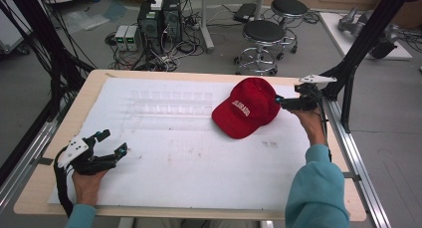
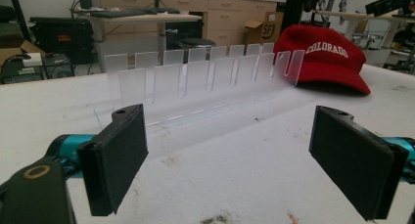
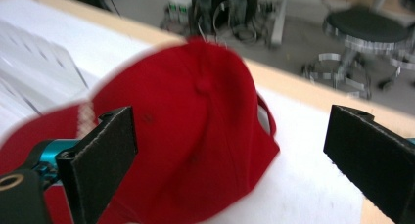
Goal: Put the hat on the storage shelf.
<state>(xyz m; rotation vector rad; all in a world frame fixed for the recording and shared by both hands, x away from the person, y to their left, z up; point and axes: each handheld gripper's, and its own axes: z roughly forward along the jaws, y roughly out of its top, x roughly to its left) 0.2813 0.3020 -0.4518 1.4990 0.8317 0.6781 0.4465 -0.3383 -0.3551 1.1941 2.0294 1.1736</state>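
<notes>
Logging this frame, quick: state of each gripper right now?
Left gripper: open, holding nothing, low over the table.
Right gripper: open, jaws spread at the red cap, not closed on it.

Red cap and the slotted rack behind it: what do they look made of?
Red cap: looks like woven fabric, matte, with stitched panel seams and white embroidered lettering.

Slotted rack: looks like clear acrylic or similar plastic, slightly frosted; the cabinets behind show through its upright tabs. Cannot rule out glass, though the thin cut tabs suggest plastic.
</notes>
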